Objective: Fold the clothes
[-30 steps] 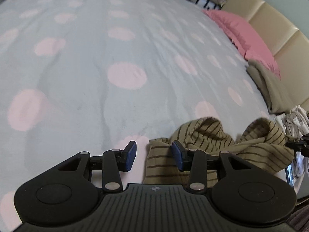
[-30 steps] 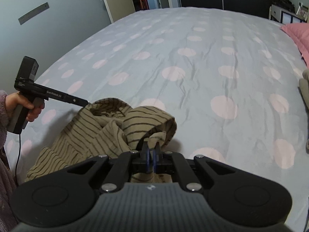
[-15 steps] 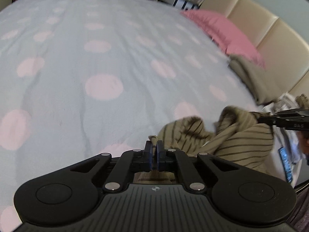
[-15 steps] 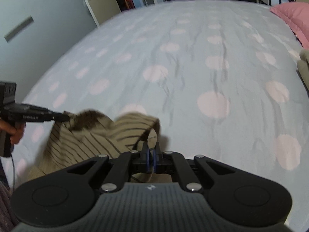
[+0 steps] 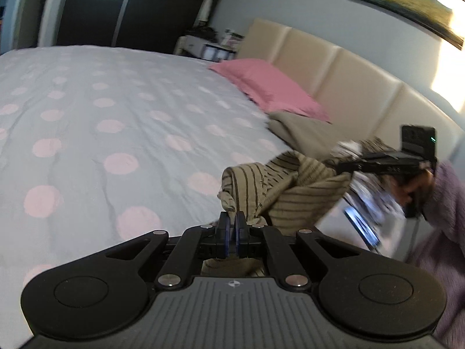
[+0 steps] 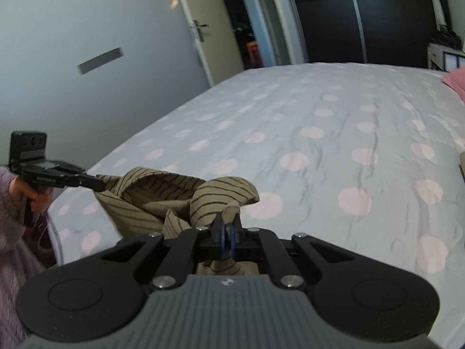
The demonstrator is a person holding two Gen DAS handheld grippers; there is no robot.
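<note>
Garment: striped garment (image 5: 293,192), soft olive-tan knit with thin dark stripes, bunched into loose folds and rolls, hanging in the air above the near edge of the bed, strung between the two grippers.
Left gripper (image 5: 232,226): black plastic frame, blue pads clenched on a twisted edge of the cloth.
Right gripper (image 6: 228,234): same build, pads pinched tight on another rolled edge.
Bedspread (image 5: 96,133): matte pale grey cotton with pink dots, lightly creased.
Pillow (image 5: 267,87): plain pink, flat, at the headboard.
Headboard (image 5: 343,87): cream padded panels, smooth.
Sleeve (image 6: 11,250): fuzzy mauve fleece on the person's arm.
</note>
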